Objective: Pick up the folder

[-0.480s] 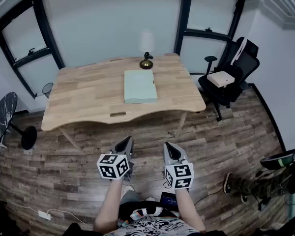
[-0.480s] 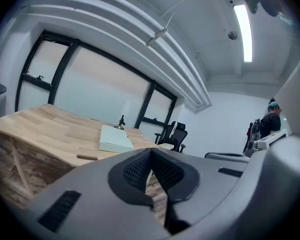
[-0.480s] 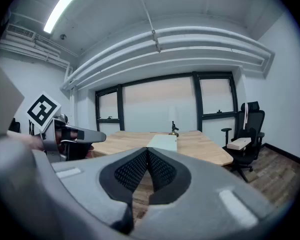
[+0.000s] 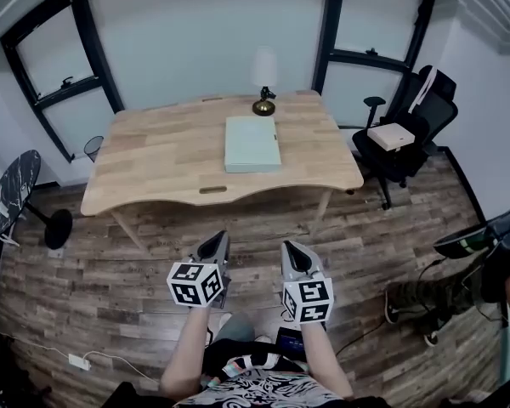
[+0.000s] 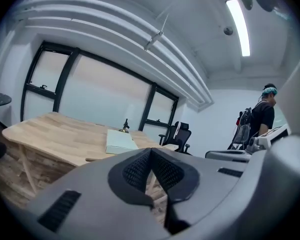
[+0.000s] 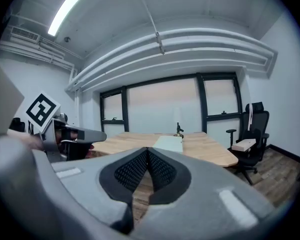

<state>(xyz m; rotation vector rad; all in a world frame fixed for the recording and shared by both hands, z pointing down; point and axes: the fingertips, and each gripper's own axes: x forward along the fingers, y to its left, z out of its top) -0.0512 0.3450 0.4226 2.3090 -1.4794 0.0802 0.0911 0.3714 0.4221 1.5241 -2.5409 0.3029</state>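
A pale green folder (image 4: 252, 144) lies flat on the wooden table (image 4: 170, 155), toward its far right side, just in front of a small lamp (image 4: 263, 79). The folder also shows far off in the left gripper view (image 5: 119, 141) and the right gripper view (image 6: 169, 143). My left gripper (image 4: 216, 246) and right gripper (image 4: 291, 250) are held side by side over the floor, well short of the table's near edge. Both are shut with nothing between the jaws, which point toward the table.
A black office chair (image 4: 412, 134) with a white box (image 4: 391, 135) on its seat stands right of the table. A round dark side table (image 4: 10, 194) stands at the left. A person's legs (image 4: 433, 303) show at the right edge, and a person (image 5: 262, 119) stands off to the right.
The table and folder sit slightly further right and lower in the head view, so the head camera has shifted. Both grippers hold much the same place and stay shut.
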